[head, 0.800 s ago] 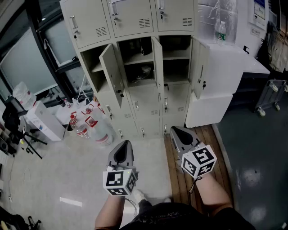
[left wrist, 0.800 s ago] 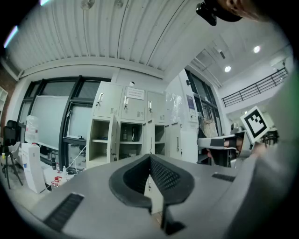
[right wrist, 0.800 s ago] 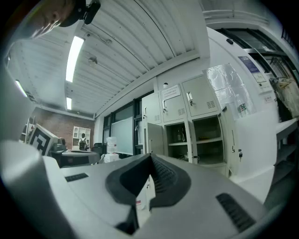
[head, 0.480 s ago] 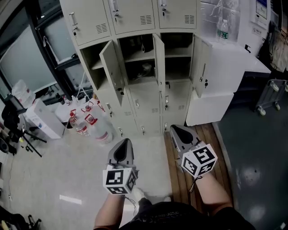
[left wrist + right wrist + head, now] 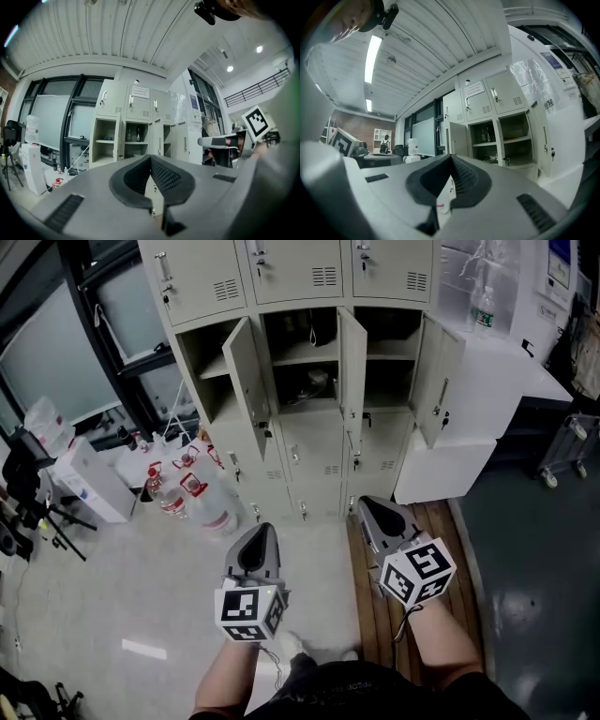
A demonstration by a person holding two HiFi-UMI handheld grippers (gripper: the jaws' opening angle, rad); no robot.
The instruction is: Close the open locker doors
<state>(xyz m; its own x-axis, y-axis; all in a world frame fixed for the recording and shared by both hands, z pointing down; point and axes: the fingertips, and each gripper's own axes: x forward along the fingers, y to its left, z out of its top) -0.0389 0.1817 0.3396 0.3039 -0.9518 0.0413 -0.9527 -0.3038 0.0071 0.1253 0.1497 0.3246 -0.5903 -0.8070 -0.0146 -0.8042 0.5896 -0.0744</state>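
Both grippers are hanging low in front of the person, and neither is holding anything. The left gripper (image 5: pixel 258 542) is keeping its jaws pressed fully together with nothing between them, and the right gripper (image 5: pixel 375 512) is doing the same.

The grippers are sitting where they were a moment ago, but the locker bank (image 5: pixel 309 460) is now lying lower and further right in the head view. The view is being re-aimed or the person is shifting toward it. No door has swung.

3 doors are standing open, all well ahead of the jaw tips and above them. The left door (image 5: pixel 246 371) is almost straight ahead of the left jaws. The middle door (image 5: pixel 352 357) is lying ahead of the right jaws, slightly to their left. The right door (image 5: pixel 441 381) is ahead and off to their right.

Judging from this, the closing is not yet starting. The person is probably lining up, and shut jaws should serve for pushing each panel.
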